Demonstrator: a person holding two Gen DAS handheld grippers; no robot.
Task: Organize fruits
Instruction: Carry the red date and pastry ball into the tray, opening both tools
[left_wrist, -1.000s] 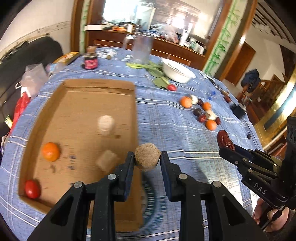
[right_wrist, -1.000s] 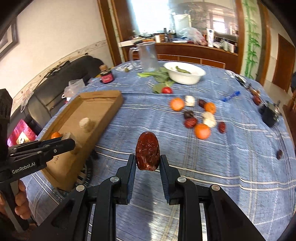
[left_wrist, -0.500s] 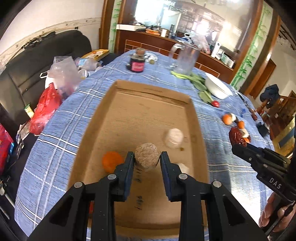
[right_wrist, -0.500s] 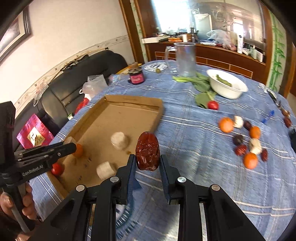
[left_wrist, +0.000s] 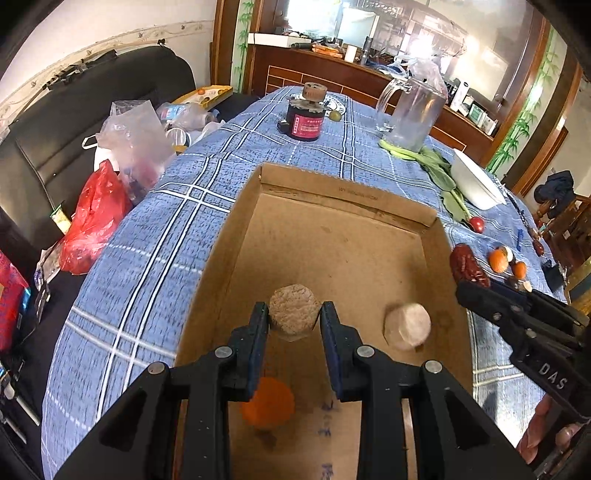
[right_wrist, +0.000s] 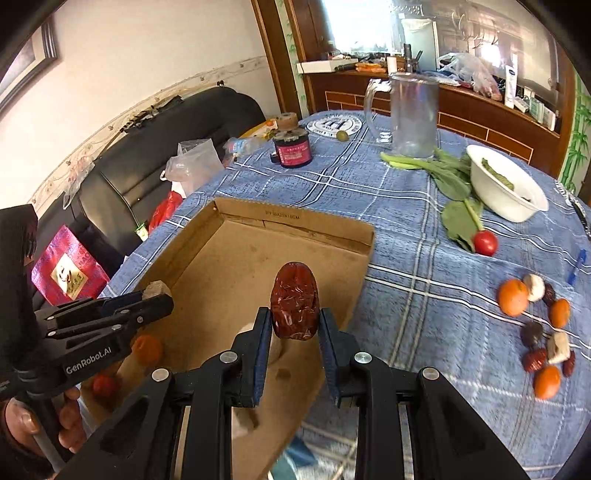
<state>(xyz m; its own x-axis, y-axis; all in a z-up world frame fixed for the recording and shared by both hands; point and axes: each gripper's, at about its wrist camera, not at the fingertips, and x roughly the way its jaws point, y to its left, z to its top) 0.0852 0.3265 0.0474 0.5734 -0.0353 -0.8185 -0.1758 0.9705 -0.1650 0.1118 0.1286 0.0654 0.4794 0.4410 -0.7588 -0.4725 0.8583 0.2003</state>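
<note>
Since a moment ago both my hands have swung over the cardboard tray (left_wrist: 343, 199), where my left hand-held gripper (left_wrist: 294, 325) clamps a tan ball (left_wrist: 293, 309) near an orange (left_wrist: 268, 402), while my right hand-held gripper (right_wrist: 294, 326) pinches a red date (right_wrist: 294, 301) above it, leaving a fruit cluster (right_wrist: 535, 332) by the tabletop's right edge.

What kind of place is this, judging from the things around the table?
Most likely the dining room of a home: a table with a blue plaid tablecloth, a black sofa beside it, and a wooden sideboard crowded with household items behind.
</note>
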